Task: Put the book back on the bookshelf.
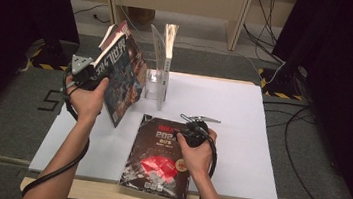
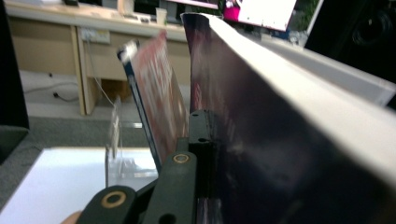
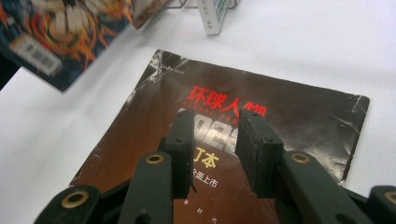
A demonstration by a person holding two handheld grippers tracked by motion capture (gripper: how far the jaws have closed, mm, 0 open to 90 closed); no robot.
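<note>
I see the thick glossy paperback (image 1: 119,75) tilted in the air over the white table's (image 1: 241,132) left side, near the clear acrylic stand (image 1: 157,80). My left gripper (image 1: 87,71) is clamped on its edge, raised. My right gripper (image 3: 217,126), jaws apart, hovers over the creased dark magazine (image 1: 160,158) lying flat.

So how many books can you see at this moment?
3. One dark-covered book lies flat on the white board near the table's front edge, one thick book is lifted and tilted in the left gripper, and one thin book stands in the clear holder.
</note>
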